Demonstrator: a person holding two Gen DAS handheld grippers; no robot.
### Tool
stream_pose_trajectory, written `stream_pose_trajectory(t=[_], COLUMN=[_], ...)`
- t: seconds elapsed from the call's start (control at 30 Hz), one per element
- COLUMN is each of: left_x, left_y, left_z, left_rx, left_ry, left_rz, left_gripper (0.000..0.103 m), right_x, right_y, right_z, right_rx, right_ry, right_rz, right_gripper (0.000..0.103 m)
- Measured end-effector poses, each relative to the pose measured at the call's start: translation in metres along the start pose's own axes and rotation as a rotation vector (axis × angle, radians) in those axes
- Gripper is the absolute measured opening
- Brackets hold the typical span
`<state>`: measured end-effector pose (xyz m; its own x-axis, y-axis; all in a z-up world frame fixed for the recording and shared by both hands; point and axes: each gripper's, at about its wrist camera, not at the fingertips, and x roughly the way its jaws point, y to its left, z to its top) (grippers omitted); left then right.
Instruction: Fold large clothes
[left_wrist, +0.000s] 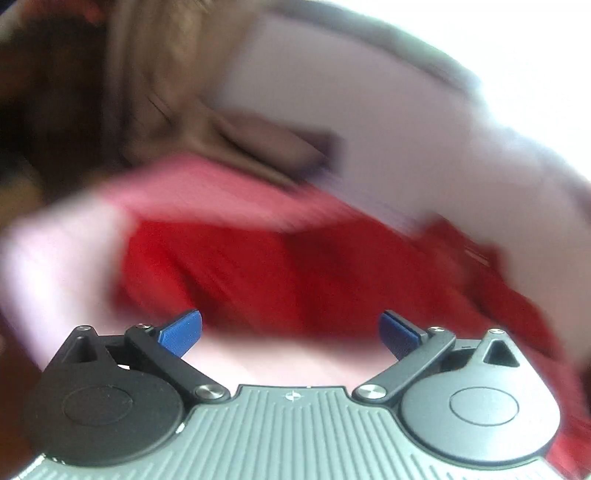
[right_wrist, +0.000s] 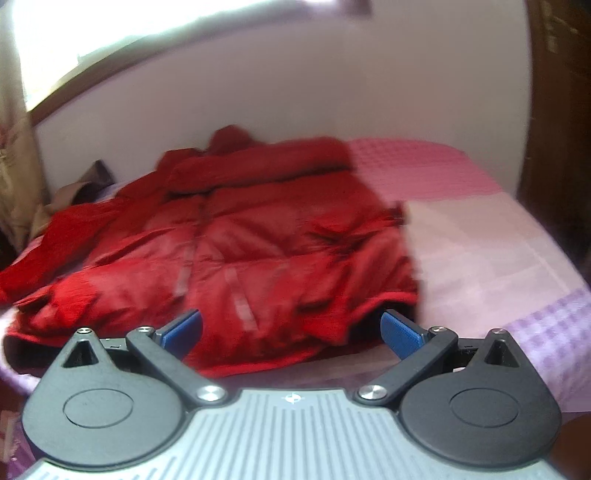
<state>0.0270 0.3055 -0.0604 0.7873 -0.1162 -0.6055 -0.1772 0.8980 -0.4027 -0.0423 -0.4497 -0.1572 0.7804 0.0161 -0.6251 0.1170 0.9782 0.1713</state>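
Observation:
A large red padded jacket (right_wrist: 236, 236) lies spread on a bed with a pink and lilac cover (right_wrist: 480, 236). Its collar is toward the far wall and one sleeve trails left. My right gripper (right_wrist: 291, 332) is open and empty, just above the jacket's near hem. In the left wrist view, which is heavily blurred, the red jacket (left_wrist: 280, 266) fills the middle. My left gripper (left_wrist: 291, 332) is open and empty, above the pink cover at the jacket's near edge.
A white wall (right_wrist: 295, 92) runs behind the bed, with a bright window (right_wrist: 110, 33) at upper left. A beige curtain (right_wrist: 14, 155) hangs at the left. A brown garment (right_wrist: 88, 184) lies at the bed's far left. Dark wooden furniture (right_wrist: 557, 129) stands at the right.

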Motion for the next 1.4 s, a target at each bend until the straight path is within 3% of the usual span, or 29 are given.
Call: stream_pose_trajectory(t=[0.13,0.27,0.33,0.47,0.5,0.57,0.6,0.63,0.67,0.7,0.73,0.77,0.83,0.9,0.97,1.03,1.07,1.13,1.3,1.4], left_x=[-0.02,-0.044,-0.044,-0.014,-0.007,0.008,0.014,0.022,0.024,0.02,0.015,0.008,-0.013,-0.042,-0.068,-0.086,-0.092,-0.097,-0.109,-0.12], left_y=[-0.028,-0.071,-0.094,-0.128,-0.137,-0.151,-0.16,-0.166,-0.173,-0.174,-0.175,-0.176,-0.178,-0.181,-0.187,-0.186,-0.183,-0.175,-0.145,-0.13], left_z=[-0.064,-0.121,-0.147,-0.166,-0.169,-0.174,-0.174,-0.175,-0.175,-0.171,-0.166,-0.158,-0.137,-0.119,-0.103,-0.092,-0.088,-0.088,-0.124,-0.147], left_rx=[-0.041,0.098,0.213,0.318,0.342,0.406,0.451,0.495,0.532,0.549,0.554,0.559,0.547,0.586,0.645,0.678,0.683,0.68,0.65,0.659], left_ry=[0.159,0.162,0.176,0.174,0.15,0.126,0.134,0.137,0.123,0.107,0.089,0.073,0.033,-0.068,-0.144,-0.191,-0.206,-0.181,-0.095,-0.112], left_rz=[-0.281,-0.408,-0.386,-0.332,-0.298,-0.256,-0.237,-0.204,-0.167,-0.156,-0.153,-0.152,-0.152,-0.127,-0.077,-0.025,0.009,0.025,0.004,-0.008], left_gripper=[0.1,0.103,0.103,0.101,0.097,0.077,0.047,0.037,0.034,0.028,0.027,0.027,0.025,0.024,0.025,0.033,0.043,0.064,0.079,0.093], right_x=[0.013,0.031,0.038,0.05,0.05,0.057,0.061,0.064,0.068,0.069,0.071,0.078,0.077,0.057,0.033,0.01,0.0,-0.015,-0.03,-0.046], right_y=[-0.041,-0.074,-0.086,-0.108,-0.112,-0.117,-0.117,-0.116,-0.114,-0.111,-0.11,-0.11,-0.11,-0.103,-0.1,-0.1,-0.102,-0.107,-0.133,-0.146], right_z=[-0.001,-0.008,-0.013,-0.016,-0.017,-0.018,-0.018,-0.018,-0.017,-0.015,-0.013,-0.01,-0.006,0.0,0.008,0.012,0.011,0.004,-0.025,-0.038], right_rx=[0.093,0.21,0.255,0.35,0.369,0.404,0.403,0.384,0.349,0.324,0.303,0.313,0.351,0.341,0.344,0.338,0.335,0.337,0.403,0.367], right_ry=[0.017,0.057,0.065,0.064,0.059,0.068,0.066,0.061,0.051,0.037,0.037,0.075,0.085,0.04,-0.011,-0.054,-0.058,-0.051,0.008,-0.001], right_rz=[-0.032,-0.032,-0.023,0.03,0.057,0.123,0.147,0.154,0.15,0.154,0.177,0.207,0.257,0.307,0.356,0.372,0.37,0.355,0.279,0.152], right_gripper=[0.103,0.103,0.103,0.103,0.103,0.103,0.103,0.103,0.101,0.093,0.047,0.011,0.01,0.009,0.008,0.008,0.008,0.007,0.001,0.001])
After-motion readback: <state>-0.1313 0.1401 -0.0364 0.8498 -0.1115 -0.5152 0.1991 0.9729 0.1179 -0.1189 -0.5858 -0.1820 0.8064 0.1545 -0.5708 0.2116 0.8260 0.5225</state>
